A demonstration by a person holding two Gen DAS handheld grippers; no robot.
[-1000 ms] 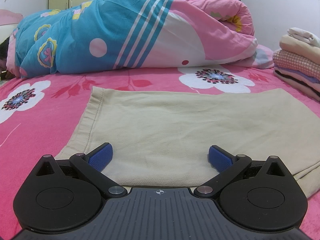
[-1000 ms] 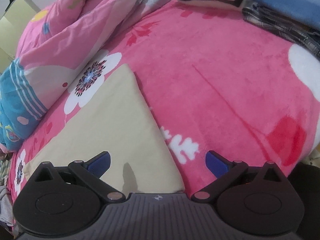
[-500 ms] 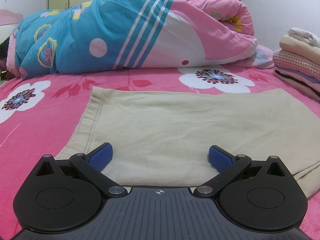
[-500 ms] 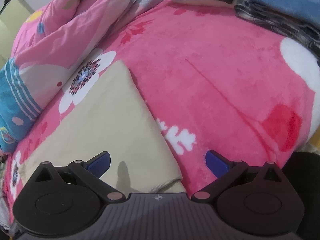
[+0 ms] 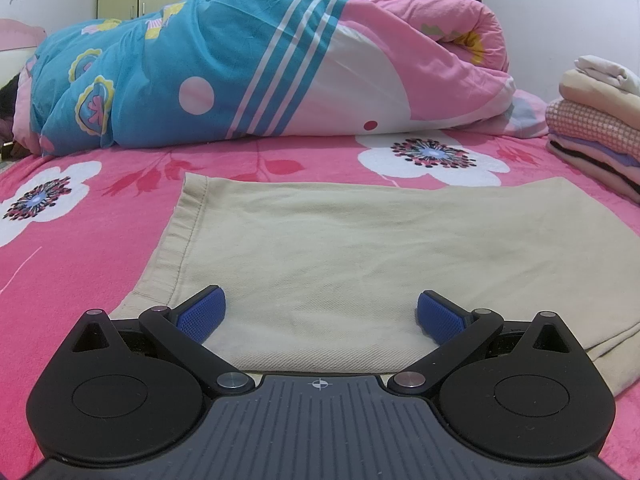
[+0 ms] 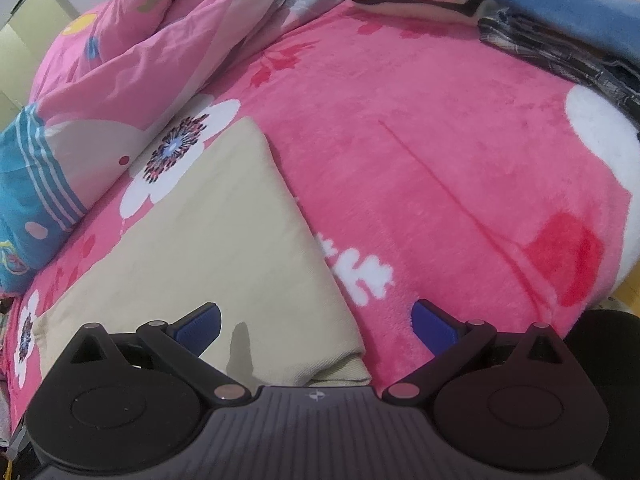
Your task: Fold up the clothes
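Currently a beige folded garment (image 5: 360, 256) is seen lying flat on the bed (image 5: 80, 248), which is covered by a pink floral blanket. The left hand-held gripper (image 5: 320, 314) is held low at the garment's near edge, its blue pads spread wide over the cloth with nothing gripped. A stitched hem runs along the garment's left edge; at the near right corner a second layer shows beneath. The right hand-held gripper (image 6: 316, 320) is likewise wide open and empty, straddling the garment's right edge (image 6: 296, 216): one pad over cloth, the other over bare blanket. Open blanket is seen right of that edge. A rolled duvet (image 5: 256, 68) bounds the far side, well apart; folded stacks (image 5: 596, 128) sit at far right.
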